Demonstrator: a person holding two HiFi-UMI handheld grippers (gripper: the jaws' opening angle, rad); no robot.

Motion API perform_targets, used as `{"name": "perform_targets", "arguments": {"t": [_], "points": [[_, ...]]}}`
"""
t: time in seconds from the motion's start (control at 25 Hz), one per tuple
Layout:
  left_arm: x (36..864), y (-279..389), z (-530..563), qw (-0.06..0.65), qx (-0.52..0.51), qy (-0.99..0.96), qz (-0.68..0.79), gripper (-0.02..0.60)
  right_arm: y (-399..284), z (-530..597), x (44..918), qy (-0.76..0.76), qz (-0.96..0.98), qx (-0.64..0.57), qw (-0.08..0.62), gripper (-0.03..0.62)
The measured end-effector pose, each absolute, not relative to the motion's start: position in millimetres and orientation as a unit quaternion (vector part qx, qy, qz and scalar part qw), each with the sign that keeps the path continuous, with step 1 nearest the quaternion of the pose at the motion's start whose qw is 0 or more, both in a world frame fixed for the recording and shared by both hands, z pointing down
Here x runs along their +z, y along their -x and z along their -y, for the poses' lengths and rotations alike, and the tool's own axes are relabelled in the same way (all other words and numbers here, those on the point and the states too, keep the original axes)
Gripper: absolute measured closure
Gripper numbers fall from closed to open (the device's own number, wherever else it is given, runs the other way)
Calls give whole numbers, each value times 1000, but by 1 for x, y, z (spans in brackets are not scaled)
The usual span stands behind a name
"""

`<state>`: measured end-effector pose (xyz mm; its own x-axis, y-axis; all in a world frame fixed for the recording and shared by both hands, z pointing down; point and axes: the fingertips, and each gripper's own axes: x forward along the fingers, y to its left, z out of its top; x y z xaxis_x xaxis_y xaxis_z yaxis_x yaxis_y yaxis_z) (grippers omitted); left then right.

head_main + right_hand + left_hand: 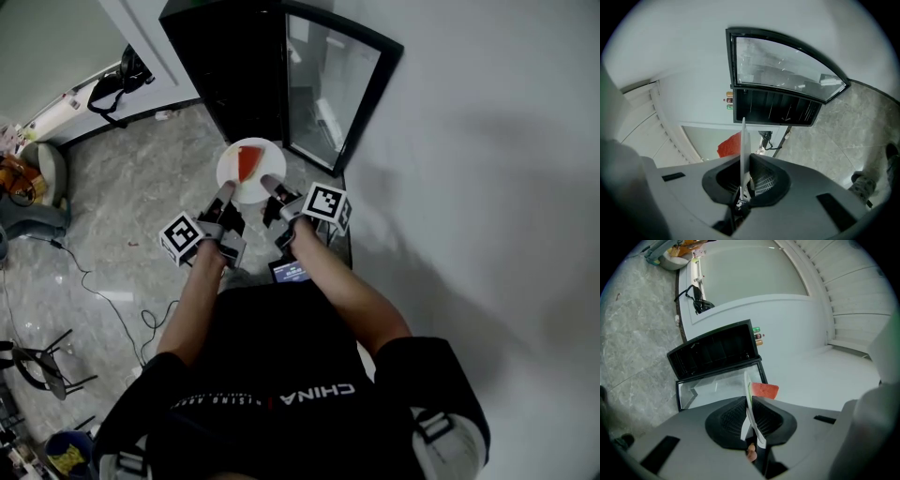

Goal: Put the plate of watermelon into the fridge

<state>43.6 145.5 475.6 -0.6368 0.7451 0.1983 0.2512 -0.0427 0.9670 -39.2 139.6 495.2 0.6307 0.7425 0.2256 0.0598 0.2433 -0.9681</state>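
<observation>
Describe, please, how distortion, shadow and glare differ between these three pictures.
Head view: little bending, a soft shadow on the white wall, pale reflections in the fridge door. Left gripper view: round fisheye frame with black corners, and the wall panels curve. Right gripper view: the same fisheye frame, with pale glare on the door glass.

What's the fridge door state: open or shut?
Open. The glass door stands swung away from the black fridge, leaving its dark interior exposed.

Glossy plate [269, 180], glass fridge door [330, 86], polished stone floor [131, 202].
</observation>
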Motion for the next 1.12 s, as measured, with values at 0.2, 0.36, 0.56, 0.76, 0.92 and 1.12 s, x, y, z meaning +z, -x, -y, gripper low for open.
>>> {"name": "perform_targets", "arguments": {"t": [0.2, 0.36, 0.56, 0.76, 0.92, 1.12], "points": [[482, -42, -147, 192, 607, -380, -670, 541, 40, -140, 504, 563, 353, 245, 706, 566], [507, -45, -147, 186, 607, -368, -680, 541, 37, -139, 528, 565, 357, 254, 699, 566], [519, -46, -145, 175, 609, -345, -692, 541, 35, -133, 539, 561, 369, 270, 690, 565], [549, -41, -145, 148, 607, -311, -716, 541, 39, -127, 573, 555, 380, 305, 674, 565], [583, -38, -142, 133, 602, -287, -733, 540, 39, -119, 608, 547, 386, 333, 665, 565], [575, -38, -148, 129, 604, -265, -741, 541, 39, -123, 599, 549, 397, 347, 648, 565]]}}
